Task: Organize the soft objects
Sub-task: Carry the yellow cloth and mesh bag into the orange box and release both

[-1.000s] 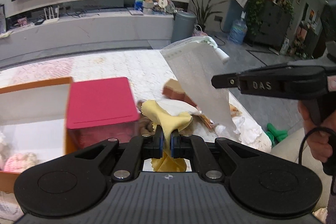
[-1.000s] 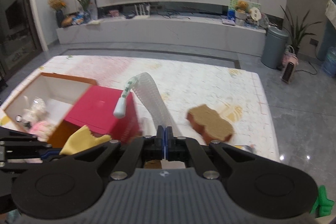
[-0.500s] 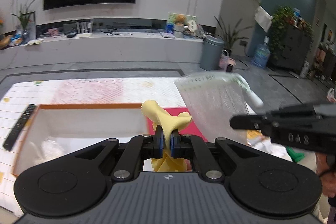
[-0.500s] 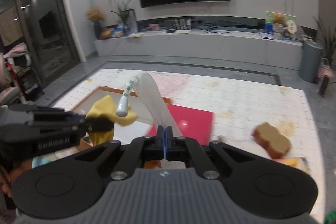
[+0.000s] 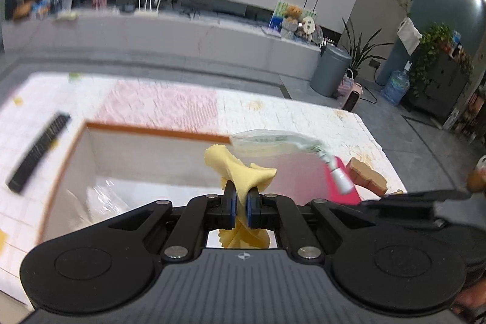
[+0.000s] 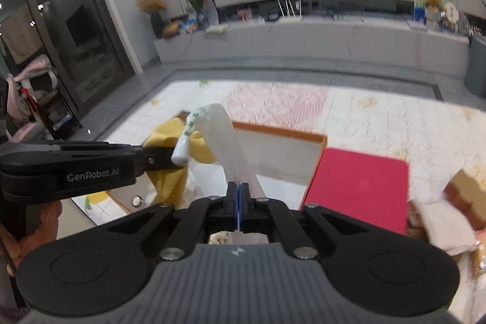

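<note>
My left gripper [image 5: 240, 198] is shut on a yellow cloth [image 5: 240, 169], which hangs over the open orange-rimmed box [image 5: 152, 129]. In the right wrist view the same yellow cloth [image 6: 170, 169] dangles from the left gripper's tip above the box [image 6: 279, 135]. My right gripper [image 6: 240, 196] is shut on a translucent ribbed plastic bag [image 6: 227, 141] with a white slider end [image 6: 181, 152]. That bag [image 5: 273, 148] floats just right of the cloth in the left wrist view. A red lid [image 6: 358, 184] lies beside the box.
A brown sponge [image 5: 367, 176] and white cloths [image 6: 440, 223] lie on the patterned mat [image 5: 273, 111] right of the red lid. A black remote [image 5: 39, 149] rests left of the box. A clear bag [image 5: 100, 199] lies inside the box. A person's hand [image 6: 18, 236] holds the left gripper.
Both grippers have swept left with their loads, from above the red lid and the sponge pile to over the open box. Grips unchanged.
</note>
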`<state>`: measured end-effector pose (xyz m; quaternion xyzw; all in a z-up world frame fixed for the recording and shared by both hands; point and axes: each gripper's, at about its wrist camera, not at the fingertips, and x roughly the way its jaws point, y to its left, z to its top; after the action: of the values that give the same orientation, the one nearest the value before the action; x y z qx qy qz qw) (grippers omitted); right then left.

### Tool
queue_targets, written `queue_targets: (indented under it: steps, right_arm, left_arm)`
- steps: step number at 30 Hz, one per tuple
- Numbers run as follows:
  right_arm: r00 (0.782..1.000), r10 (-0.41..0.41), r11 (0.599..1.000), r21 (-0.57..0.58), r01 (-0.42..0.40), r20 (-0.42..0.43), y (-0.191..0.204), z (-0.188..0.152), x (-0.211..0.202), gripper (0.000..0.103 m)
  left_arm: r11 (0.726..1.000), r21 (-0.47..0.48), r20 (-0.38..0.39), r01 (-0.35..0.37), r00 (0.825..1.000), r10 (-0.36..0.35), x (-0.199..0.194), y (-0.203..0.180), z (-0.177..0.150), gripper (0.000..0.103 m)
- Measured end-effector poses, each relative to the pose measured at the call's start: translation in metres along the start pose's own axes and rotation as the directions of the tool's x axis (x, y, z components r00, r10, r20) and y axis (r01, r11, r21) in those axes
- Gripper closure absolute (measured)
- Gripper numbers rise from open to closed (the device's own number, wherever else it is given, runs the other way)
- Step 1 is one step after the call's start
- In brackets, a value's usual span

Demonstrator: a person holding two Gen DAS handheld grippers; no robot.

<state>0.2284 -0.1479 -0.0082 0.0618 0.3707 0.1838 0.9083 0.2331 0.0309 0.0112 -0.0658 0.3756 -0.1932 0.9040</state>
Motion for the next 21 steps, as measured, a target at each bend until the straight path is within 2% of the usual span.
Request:
queue_targets:
  steps: [10, 15, 21]
  right_arm:
    - [0.980, -0.061, 0.998, -0.020, 0.059, -0.190, -0.007, -0.013, 0.074, 0.103]
    - [0.959, -0.104, 0.993, -0.079, 0.086, -0.262, -0.008, -0.018, 0.099, 0.103]
    - [0.941, -0.125, 0.986, -0.148, 0.081, -0.314, -0.003, -0.017, 0.116, 0.103]
  left_arm:
    - [0.997, -0.063, -0.140, 0.041, 0.989, -0.050, 0.062, 0.032, -0.014, 0.096]
    - [0.999, -0.049, -0.239, 0.010, 0.971, -0.022, 0.086, 0.035, -0.018, 0.096]
    - [0.999, -0.036, -0.322, -0.028, 0.947, 0.015, 0.100, 0.041, -0.027, 0.096]
